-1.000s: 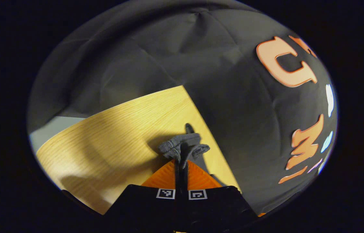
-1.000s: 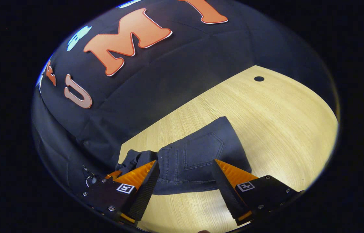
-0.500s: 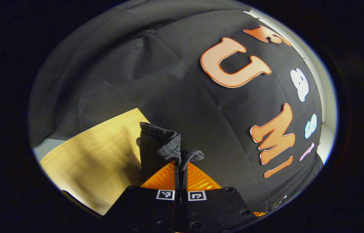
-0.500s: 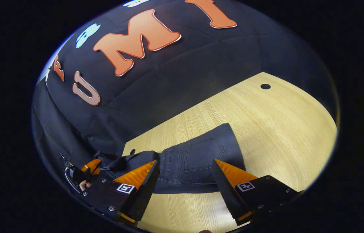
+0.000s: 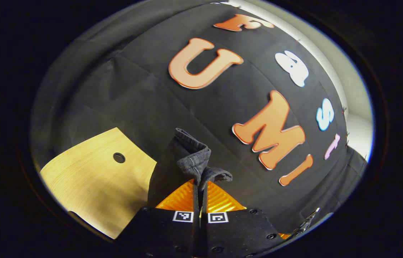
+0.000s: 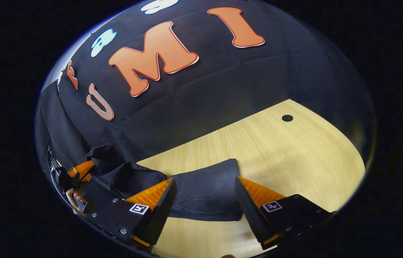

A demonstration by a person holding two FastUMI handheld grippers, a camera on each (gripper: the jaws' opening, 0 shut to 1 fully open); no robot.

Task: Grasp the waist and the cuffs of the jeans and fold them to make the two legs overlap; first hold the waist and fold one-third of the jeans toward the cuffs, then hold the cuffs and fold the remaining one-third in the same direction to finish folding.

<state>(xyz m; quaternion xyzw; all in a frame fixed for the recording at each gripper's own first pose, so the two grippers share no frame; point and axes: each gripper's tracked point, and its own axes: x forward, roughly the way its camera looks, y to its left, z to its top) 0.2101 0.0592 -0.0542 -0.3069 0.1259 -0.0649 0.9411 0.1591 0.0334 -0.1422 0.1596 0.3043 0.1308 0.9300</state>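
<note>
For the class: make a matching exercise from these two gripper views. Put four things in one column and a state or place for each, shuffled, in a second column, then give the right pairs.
Things:
1. left gripper
2. right gripper
3. jeans
4. wooden table

States or places:
A. open, held above the waist end with a back pocket
B. light surface with a small round hole
C. shut on a bunched fold of dark denim
D. one end lying on the table, the other lifted

Pairs: 1-C, 2-A, 3-D, 4-B

Black claw [image 6: 205, 204] bodies, square markers
</note>
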